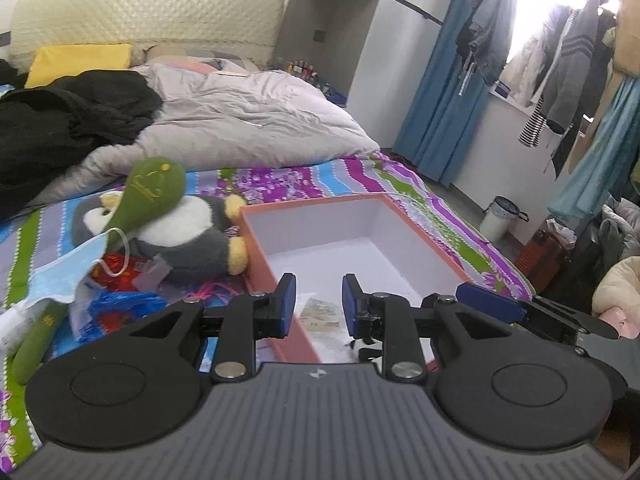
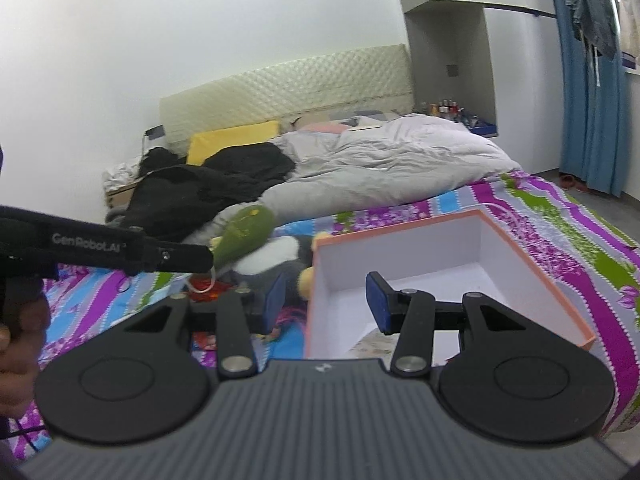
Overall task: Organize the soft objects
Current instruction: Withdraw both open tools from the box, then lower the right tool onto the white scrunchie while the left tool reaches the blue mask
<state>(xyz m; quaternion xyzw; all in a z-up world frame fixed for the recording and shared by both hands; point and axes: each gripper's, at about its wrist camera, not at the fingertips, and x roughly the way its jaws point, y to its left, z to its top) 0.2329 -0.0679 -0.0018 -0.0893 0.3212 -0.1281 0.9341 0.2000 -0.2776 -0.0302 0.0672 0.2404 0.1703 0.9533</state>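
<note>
An open orange box [image 1: 260,256] with white inner walls lies on the striped bedspread. Left of it lies a grey and white penguin plush [image 1: 188,232] with yellow feet. A green plush [image 1: 154,192] rests across its head, and a blue face mask [image 1: 60,276] lies in front. My left gripper [image 1: 318,304] hangs open over the box's near left corner, nothing between its blue pads. My right gripper [image 2: 326,302] is open and empty too, above the box's [image 2: 532,264] left wall, beside the penguin [image 2: 280,256] and the green plush [image 2: 244,232]. One right finger [image 1: 488,304] shows beside the left gripper.
Red and blue wrappers [image 1: 120,304] and another green plush piece [image 1: 36,340] lie by the mask. A grey duvet [image 1: 248,120], black clothes [image 1: 68,120] and a yellow pillow [image 1: 76,62] cover the bed's far half. Hanging clothes [image 1: 560,80] and a white bin [image 1: 498,220] stand right.
</note>
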